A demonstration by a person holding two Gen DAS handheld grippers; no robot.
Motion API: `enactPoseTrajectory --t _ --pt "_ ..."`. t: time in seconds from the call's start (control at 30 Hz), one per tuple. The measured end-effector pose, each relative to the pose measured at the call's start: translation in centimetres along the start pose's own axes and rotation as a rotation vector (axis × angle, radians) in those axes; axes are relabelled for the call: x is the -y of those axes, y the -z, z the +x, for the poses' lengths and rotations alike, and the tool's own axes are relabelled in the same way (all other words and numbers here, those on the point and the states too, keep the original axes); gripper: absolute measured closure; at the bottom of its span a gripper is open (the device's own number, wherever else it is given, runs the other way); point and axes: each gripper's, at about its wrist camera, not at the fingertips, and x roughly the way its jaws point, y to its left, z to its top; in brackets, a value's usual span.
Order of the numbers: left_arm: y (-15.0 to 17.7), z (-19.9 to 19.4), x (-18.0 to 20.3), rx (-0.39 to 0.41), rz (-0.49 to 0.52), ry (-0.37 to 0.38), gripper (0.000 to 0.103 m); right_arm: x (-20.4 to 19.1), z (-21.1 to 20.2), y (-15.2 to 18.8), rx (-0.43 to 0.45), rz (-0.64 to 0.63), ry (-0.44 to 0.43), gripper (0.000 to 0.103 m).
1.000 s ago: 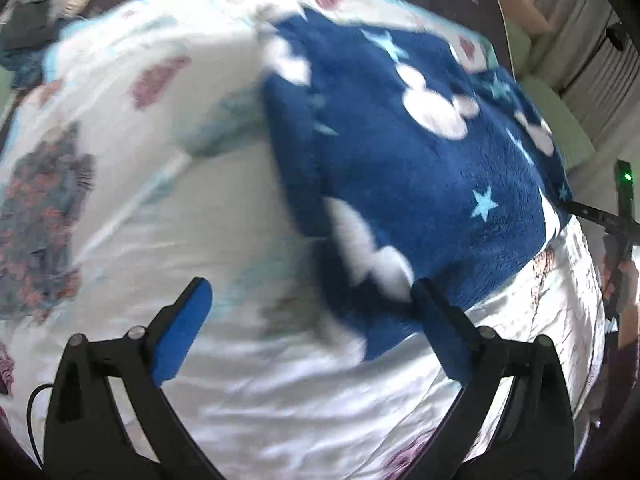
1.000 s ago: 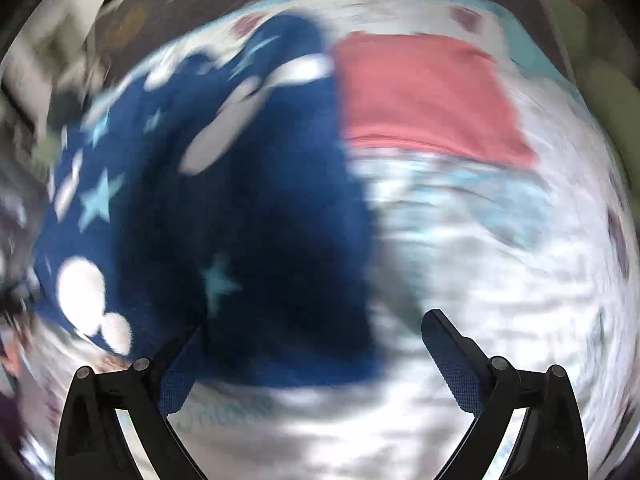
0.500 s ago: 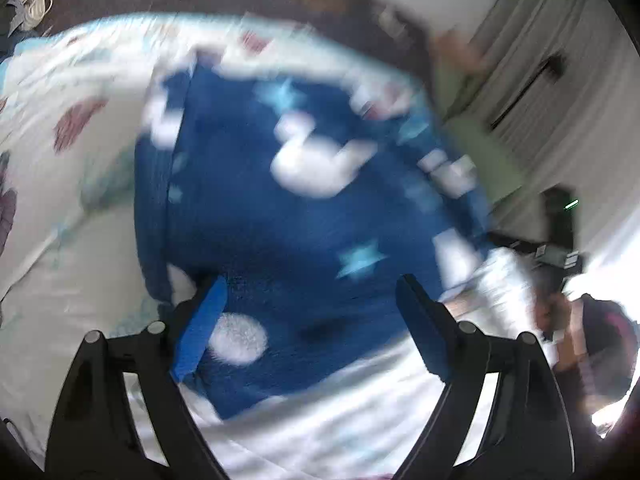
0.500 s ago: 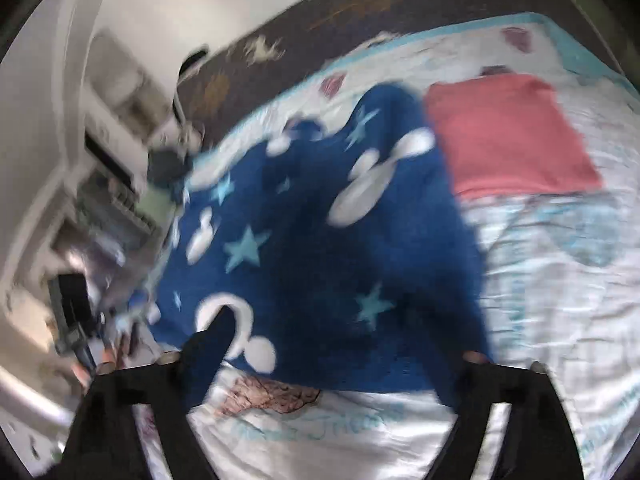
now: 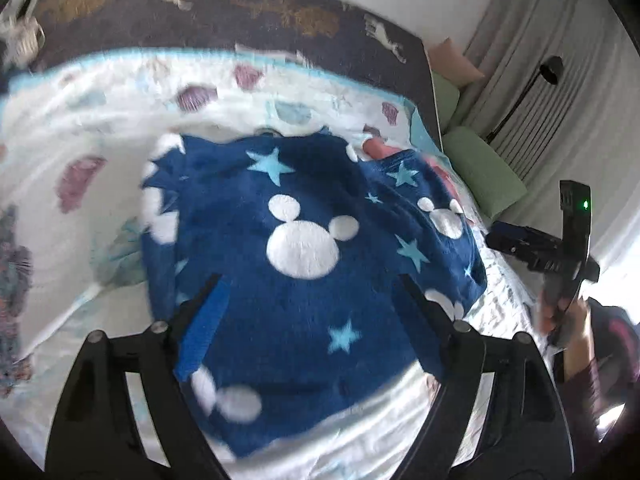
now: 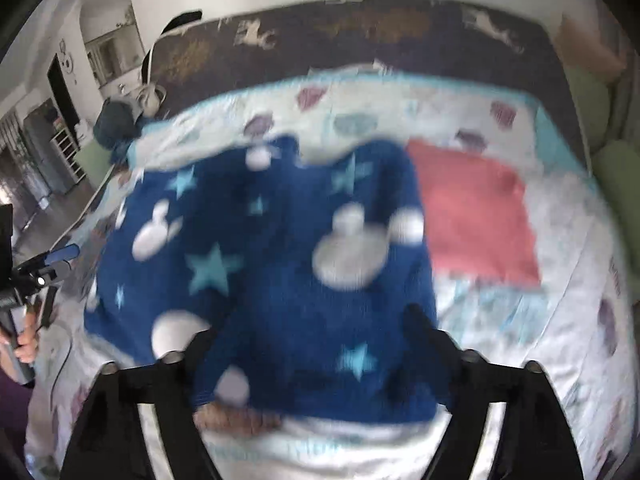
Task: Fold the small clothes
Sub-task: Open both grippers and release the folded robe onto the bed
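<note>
Blue fleece garment (image 5: 304, 304) on printed bedsheet (image 5: 80, 128)

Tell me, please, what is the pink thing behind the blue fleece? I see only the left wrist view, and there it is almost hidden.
Observer: It is a pink cloth, folded into a flat rectangle and lying on the bedsheet.
Operator: Does it touch the fleece?
Observer: In the right wrist view the edge of the blue fleece runs along the cloth's left side. The picture is too blurred to tell whether it meets the cloth or overlaps it.
Operator: Is there any other clothing near?
Observer: A dark blue bundle sits by the far left corner of the bed, beyond the sheet.
</note>
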Motion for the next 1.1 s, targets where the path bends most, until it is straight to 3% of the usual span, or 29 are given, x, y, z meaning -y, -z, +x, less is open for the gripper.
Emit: enactPoseTrajectory --t 0.1,0.17,0.2,0.23,0.27,0.37,0.47,0.53,0.67,0.77,0.83,0.93,1.0,1.07,1.1 --pt "-0.1 5.4 -2.9 -0.104 -0.032 -0.139 0.019 -0.5 3.2 -1.3 -0.039 0.002 0.034 0.017" --pt "0.3 7.9 -4.4 -0.14 -0.044 -0.158 0.019 0.1 7.1 -1.2 -0.111 -0.003 0.082 0.017" --pt "0.4 7.8 -4.6 -0.121 -0.072 -0.144 0.019 0.7 8.1 -0.6 -0.132 -0.008 0.131 0.017" --pt "0.3 7.1 -4.5 -0.101 -0.088 -0.145 0.02 1.3 9.3 -0.1 -0.139 -0.01 0.173 0.007" --pt "0.1 6.1 -4.3 -0.082 -0.104 -0.15 0.022 2.1 10.2 0.2 -0.144 0.017 0.17 0.0" --pt "-0.1 1.6 -5.1 0.034 -0.186 -0.18 0.021 3.9 9.5 0.6 -0.143 0.115 0.127 0.0" --pt "0.9 -1.1 -6.4 0.045 -0.236 -0.094 0.021 2.5 5.9 0.7 -0.038 0.063 0.242 0.0" --pt "3.0 -1.7 -7.5 0.009 -0.257 -0.029 0.021 0.6 3.6 1.0 0.024 0.023 0.19 0.0" --pt "8.5 -1.3 -9.7 -0.063 -0.265 0.018 0.021 -6.3 -0.2 2.3 0.105 -0.137 0.012 0.0" --pt "12.1 -1.4 -10.6 -0.07 -0.29 0.135 0.021 -10.3 -0.7 3.7 0.101 -0.262 -0.008 0.0" --pt "13.5 -2.0 -11.1 -0.026 -0.316 0.203 0.021 -10.8 -0.9 5.0 0.117 -0.329 0.051 0.0" --pt "13.6 -2.5 -11.2 0.043 -0.283 0.235 0.021 -7.8 -0.6 5.4 0.077 -0.25 0.037 0.0" --pt "13.0 -2.3 -10.4 0.065 -0.242 0.253 0.029 -5.2 -0.5 5.5 0.045 -0.141 -0.029 0.0" --pt "12.5 -2.1 -9.2 0.056 -0.2 0.303 0.046 -4.5 -0.1 5.8 0.029 -0.073 -0.095 0.0" --pt "12.3 -1.8 -8.4 0.048 -0.158 0.306 0.048 -4.3 0.1 5.7 0.028 -0.053 -0.131 0.0"
